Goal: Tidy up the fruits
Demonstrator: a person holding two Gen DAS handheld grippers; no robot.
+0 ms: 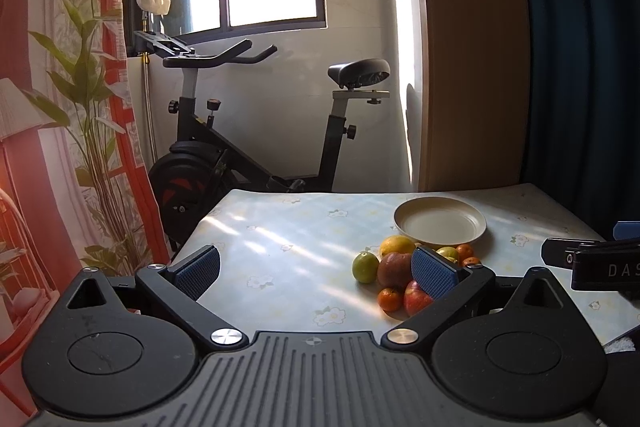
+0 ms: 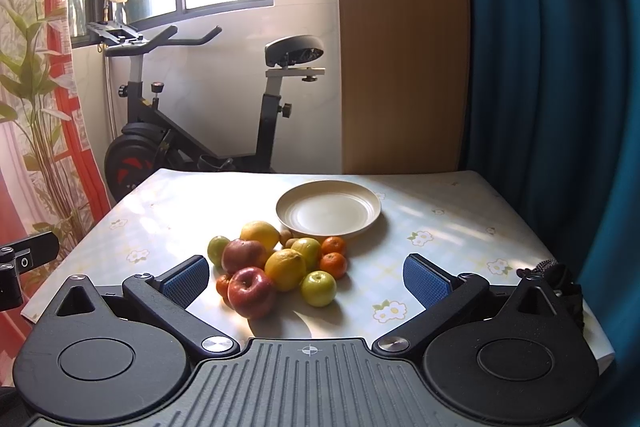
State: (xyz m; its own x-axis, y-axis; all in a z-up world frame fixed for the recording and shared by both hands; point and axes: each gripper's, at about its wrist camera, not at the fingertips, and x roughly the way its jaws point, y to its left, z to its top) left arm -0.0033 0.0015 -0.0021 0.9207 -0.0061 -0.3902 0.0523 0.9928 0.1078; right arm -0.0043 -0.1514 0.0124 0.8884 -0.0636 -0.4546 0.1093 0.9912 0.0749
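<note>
A pile of fruit lies on the flowered tablecloth [image 2: 440, 227]: a red apple [image 2: 251, 291], two lemons [image 2: 285, 269], green fruits [image 2: 318, 288], small oranges [image 2: 333, 264] and a dark red fruit [image 2: 242, 255]. Just behind the pile stands an empty cream plate [image 2: 328, 209]. My right gripper [image 2: 306, 277] hovers open in front of the pile, with the fruit between and beyond its blue pads. My left gripper [image 1: 316, 269] is open further left; its right pad [image 1: 434, 273] hides part of the pile [image 1: 394, 267]. The plate [image 1: 440, 225] sits beyond.
An exercise bike [image 2: 192, 123] stands past the table's far edge under a window. A patterned curtain and plant [image 1: 80, 107] lie to the left, a wooden panel [image 2: 400, 47] and blue curtain [image 2: 560, 87] to the right. The right gripper's body [image 1: 596, 263] shows at the left view's right edge.
</note>
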